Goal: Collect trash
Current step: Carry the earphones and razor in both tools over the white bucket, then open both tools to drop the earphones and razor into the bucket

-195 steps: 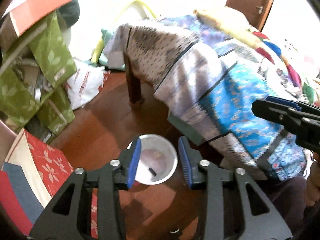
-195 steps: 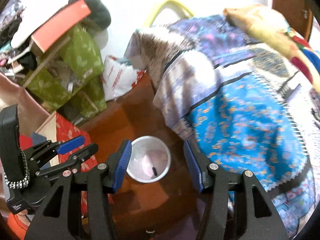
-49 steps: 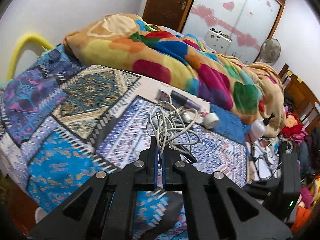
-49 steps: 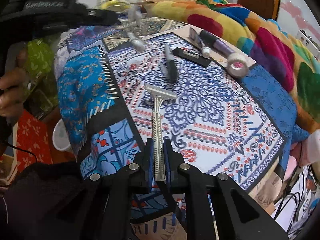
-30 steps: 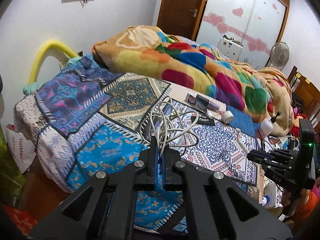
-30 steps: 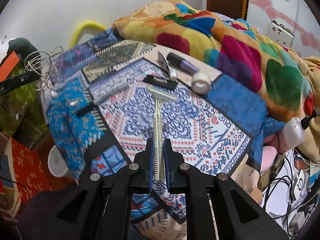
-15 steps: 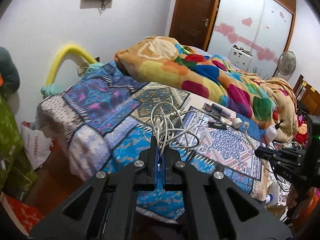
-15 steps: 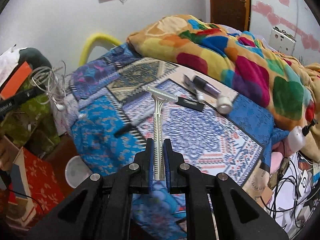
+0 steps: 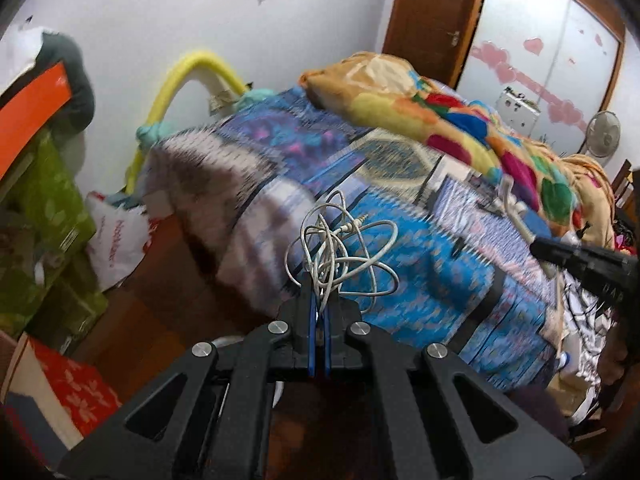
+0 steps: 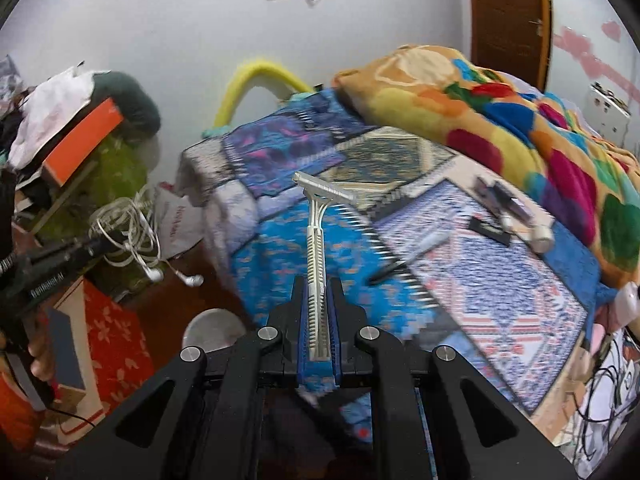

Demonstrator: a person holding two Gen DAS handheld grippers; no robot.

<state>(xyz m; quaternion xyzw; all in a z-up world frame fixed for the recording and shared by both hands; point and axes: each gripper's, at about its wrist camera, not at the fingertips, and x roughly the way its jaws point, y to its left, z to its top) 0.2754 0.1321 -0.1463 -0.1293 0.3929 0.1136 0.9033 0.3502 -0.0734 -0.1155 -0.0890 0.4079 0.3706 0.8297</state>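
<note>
We carry a piece of trash in each hand; the left gripper [image 9: 319, 304] has its jaws pinched tight on a tangle of white earphone cable [image 9: 340, 252], whose loops stand up above the blue pads, and in the right wrist view the earbuds [image 10: 192, 279] dangle below that same bundle, off to the left. The right gripper [image 10: 318, 312] is clamped on the handle of a pale disposable razor [image 10: 318, 232], head uppermost and pointing away from us. Both grippers hang near the corner of the bed [image 10: 500, 280], over its patterned blue spread and the dark wooden floor [image 9: 160, 292]; a white bin [image 10: 212, 330] sits on that floor just beside the bed, partly hidden behind the right gripper's frame. A pen [image 10: 404, 258], a small black bar [image 10: 490, 232] and a roll of tape [image 10: 540, 236] lie on the spread; a bright multicoloured blanket [image 10: 500, 120] is heaped further back.
</note>
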